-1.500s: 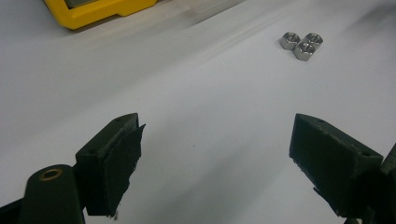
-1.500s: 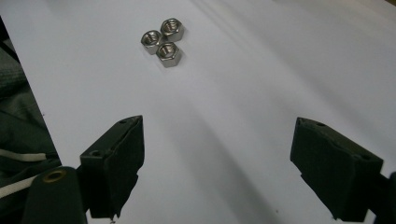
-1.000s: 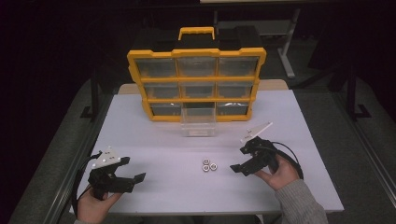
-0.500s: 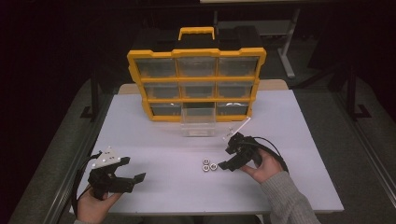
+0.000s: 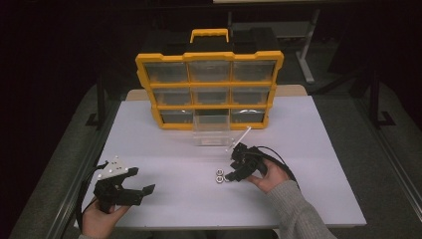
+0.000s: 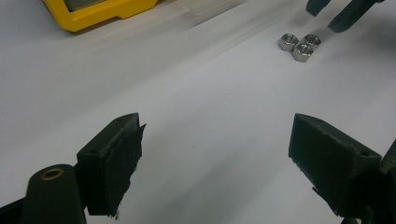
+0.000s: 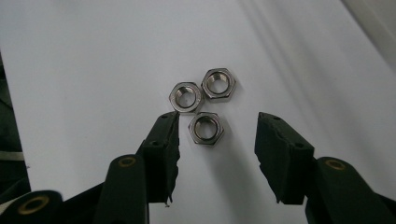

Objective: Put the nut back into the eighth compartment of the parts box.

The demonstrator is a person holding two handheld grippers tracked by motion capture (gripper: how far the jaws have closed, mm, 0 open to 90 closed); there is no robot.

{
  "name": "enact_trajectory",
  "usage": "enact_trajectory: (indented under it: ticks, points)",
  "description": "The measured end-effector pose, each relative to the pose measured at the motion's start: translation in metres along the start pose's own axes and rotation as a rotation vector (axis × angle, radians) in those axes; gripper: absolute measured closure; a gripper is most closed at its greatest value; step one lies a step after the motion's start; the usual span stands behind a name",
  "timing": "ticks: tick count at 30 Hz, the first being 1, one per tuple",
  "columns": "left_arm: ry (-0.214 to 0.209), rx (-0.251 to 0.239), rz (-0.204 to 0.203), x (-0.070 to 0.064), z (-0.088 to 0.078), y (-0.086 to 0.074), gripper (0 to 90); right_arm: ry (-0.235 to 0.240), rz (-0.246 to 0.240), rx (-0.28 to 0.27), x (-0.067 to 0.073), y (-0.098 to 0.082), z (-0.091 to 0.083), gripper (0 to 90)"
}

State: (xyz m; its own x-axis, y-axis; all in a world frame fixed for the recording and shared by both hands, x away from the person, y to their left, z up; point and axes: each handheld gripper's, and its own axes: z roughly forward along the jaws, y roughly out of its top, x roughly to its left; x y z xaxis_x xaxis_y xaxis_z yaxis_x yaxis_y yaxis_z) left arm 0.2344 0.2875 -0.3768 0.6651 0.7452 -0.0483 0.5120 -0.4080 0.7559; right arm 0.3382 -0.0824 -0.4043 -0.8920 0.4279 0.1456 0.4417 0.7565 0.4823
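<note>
Three small silver hex nuts [image 7: 203, 100] lie flat in a tight cluster on the white table [image 5: 318, 149], touching one another, a little right of the table's middle and toward its near edge. In the right gripper view, two nuts sit side by side farther from the camera, and the third nut [image 7: 206, 128] sits nearer, partly between the two black jaws.

The right gripper [image 5: 234, 174], held in the person's right hand [image 5: 268, 175], reaches the cluster from its right side. Its jaws stand moderately apart and hold nothing; one jaw tip lies just beside the nearest nut and the edge of a second (whether it actually touches them cannot be told), while the other jaw stands clear of it.

The left gripper [image 5: 142, 190], held in the person's left hand [image 5: 97, 221], sits near the table's front left corner, well apart from the nuts. Its jaws are spread wide with only bare table between them. In the left gripper view the nuts appear far off, with the tips of the other gripper just beyond them.

Toward the table's far edge stands a yellow parts organiser [image 5: 209, 89] with a handle on top and three rows of clear drawers. One clear drawer [image 5: 211, 130], in the middle of the bottom row, is pulled out toward the person.
</note>
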Motion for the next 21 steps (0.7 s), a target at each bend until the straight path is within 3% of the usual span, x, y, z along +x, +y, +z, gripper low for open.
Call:
enact_trajectory:
  ticks: [12, 21]
  points:
    - [0.002, 0.001, -0.001, 0.000, 0.000, 0.000, 16.8, 0.017, -0.023, 0.052, -0.001, 0.002, 0.022, 60.1]
    - [0.004, 0.000, 0.012, 0.001, -0.001, 0.001, 16.8, 0.001, -0.062, 0.071, 0.004, 0.003, 0.025, 65.2]
